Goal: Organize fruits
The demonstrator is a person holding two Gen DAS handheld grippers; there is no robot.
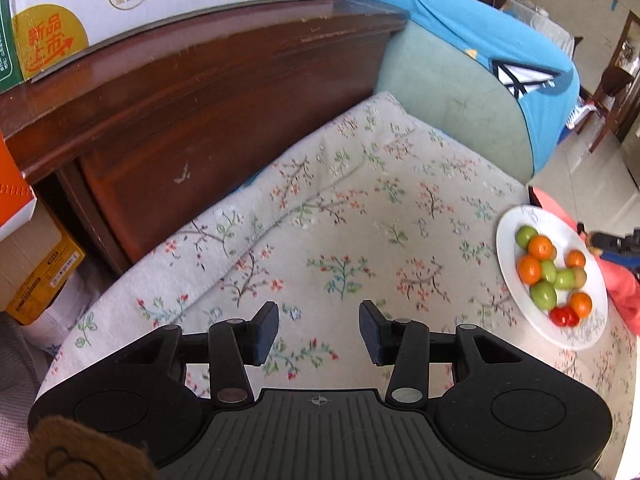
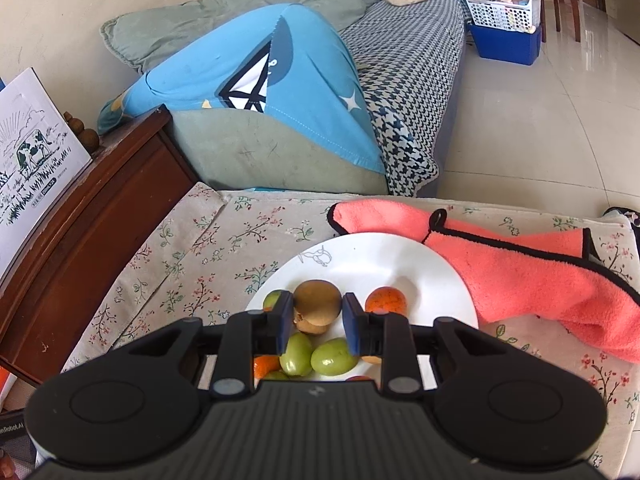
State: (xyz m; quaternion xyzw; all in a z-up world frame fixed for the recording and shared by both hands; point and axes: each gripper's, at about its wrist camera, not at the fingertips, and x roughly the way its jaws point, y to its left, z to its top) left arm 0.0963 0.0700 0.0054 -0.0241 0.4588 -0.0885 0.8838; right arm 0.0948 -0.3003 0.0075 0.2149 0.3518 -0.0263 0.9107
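Observation:
A white plate (image 2: 368, 252) on the floral cloth holds several fruits: green ones (image 2: 334, 356), oranges (image 2: 386, 300) and brown kiwis. My right gripper (image 2: 314, 308) is shut on a brown kiwi (image 2: 317, 300), with a second kiwi (image 2: 314, 325) just below it over the plate. In the left wrist view the same plate (image 1: 516, 224) sits at the far right with green fruits (image 1: 543, 295), oranges (image 1: 541, 247) and a red fruit (image 1: 564, 316). My left gripper (image 1: 319, 322) is open and empty above the cloth, well left of the plate.
A pink towel (image 2: 532, 264) lies right of the plate. A brown wooden cabinet (image 1: 168, 120) with a milk carton box (image 1: 120, 12) stands at the left. A green cushion with a blue cover (image 2: 256, 80) lies behind the cloth. Tiled floor is at the right.

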